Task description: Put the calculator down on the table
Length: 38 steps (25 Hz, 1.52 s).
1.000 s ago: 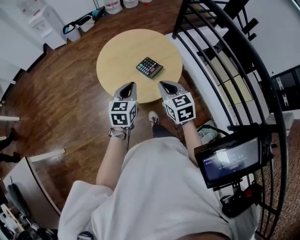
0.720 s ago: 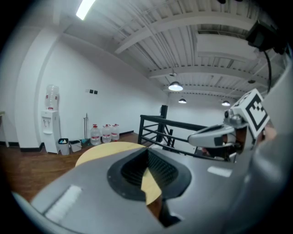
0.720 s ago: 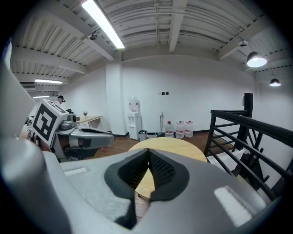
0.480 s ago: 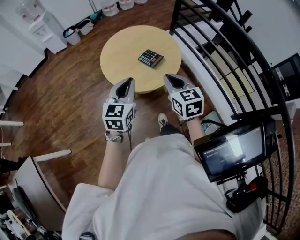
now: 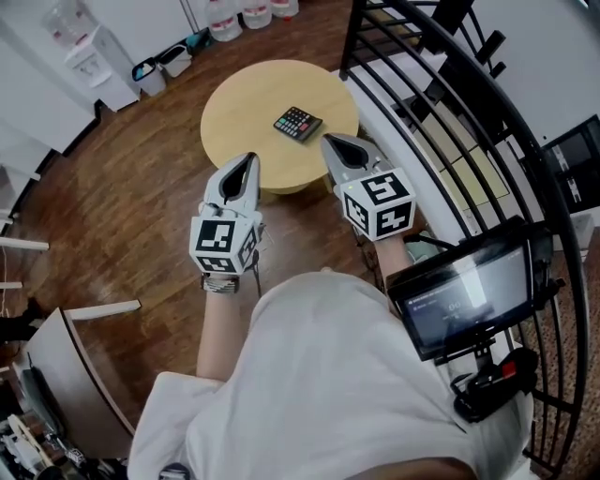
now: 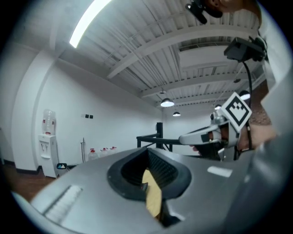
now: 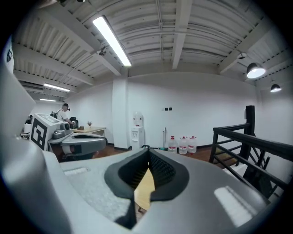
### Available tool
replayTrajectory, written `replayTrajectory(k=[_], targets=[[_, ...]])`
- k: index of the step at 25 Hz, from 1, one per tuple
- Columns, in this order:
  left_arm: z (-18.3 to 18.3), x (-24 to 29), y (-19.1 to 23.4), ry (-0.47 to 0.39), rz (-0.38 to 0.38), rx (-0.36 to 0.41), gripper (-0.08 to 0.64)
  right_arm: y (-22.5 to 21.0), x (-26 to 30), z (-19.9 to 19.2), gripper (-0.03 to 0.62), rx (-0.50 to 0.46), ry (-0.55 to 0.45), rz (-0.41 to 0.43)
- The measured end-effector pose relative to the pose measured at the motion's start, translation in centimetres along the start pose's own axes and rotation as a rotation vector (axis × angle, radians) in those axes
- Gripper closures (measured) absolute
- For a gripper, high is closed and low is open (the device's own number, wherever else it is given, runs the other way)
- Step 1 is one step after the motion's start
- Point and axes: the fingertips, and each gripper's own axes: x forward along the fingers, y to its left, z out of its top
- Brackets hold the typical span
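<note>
The dark calculator point(image 5: 298, 124) with coloured keys lies flat on the round pale wooden table point(image 5: 239, 103), right of its middle. My left gripper point(image 5: 249, 158) hangs above the table's near edge, shut and empty. Nothing is in my right gripper point(image 5: 327, 141) either; it is shut, just right of the table's near rim and apart from the calculator. In the left gripper view the jaws of the left gripper point(image 6: 147, 151) meet, and the right gripper point(image 6: 183, 138) shows to the right. The right gripper view shows the right gripper point(image 7: 147, 148) with jaws together and a sliver of table point(image 7: 145, 189) beneath.
A black stair railing point(image 5: 450, 103) curves along the right side. A monitor on a rig point(image 5: 464, 300) sits at my right hip. Water bottles point(image 5: 253, 11), a water dispenser point(image 5: 89, 56) and small bins point(image 5: 159, 61) stand by the far wall. Brown wooden floor point(image 5: 122, 187) surrounds the table.
Both grippers have risen toward the camera and spread slightly apart, still shut. The calculator has stayed in place on the table.
</note>
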Motion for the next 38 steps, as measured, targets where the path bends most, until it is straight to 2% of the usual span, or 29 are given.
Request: replayTrajectory(k=[4,11,17,25,29,32,35,38], targets=[[0.7,0.1,-0.2,-0.016,0.021,-0.007,0.578,-0.3,-0.5,-0.1,0.591,0.025,-0.009,0.005],[0.1,-0.5,-1.5,0.014,0.013,-0.003,0.578,-0.2,-1.6,-0.5,0.591,0.051,-0.003,0.010],[0.0,-0.8,-1.6,0.030,0.020,0.046,0.578,-1.6,-2.6,-0.7,0.591,0.074,-0.009,-0.035],[0.3,-1.5,-0.5,0.033,0.011,0.048,0.577,-1.6,-2.7,0.1,0.591,0.071,-0.024,-0.074],[0.4,-2.3,1.1,0.033,0.002,0.034,0.572,0.2,-2.1,0.1,0.591,0.068,-0.016,-0.090],[-0.9,-2.9,1.0,0.041,-0.005,-0.001,0.572,1.4,-3.2,-1.6,0.591,0.073,0.018,-0.094],[-2.3,-2.5,0.1,0.059,-0.025,-0.043,0.572,1.1,-4.8,-3.5,0.591,0.121,0.049,-0.094],[-3.4,-3.1,-0.1,0.074,-0.010,-0.055,0.572,0.4,-5.6,-4.3,0.591,0.170,0.052,-0.100]])
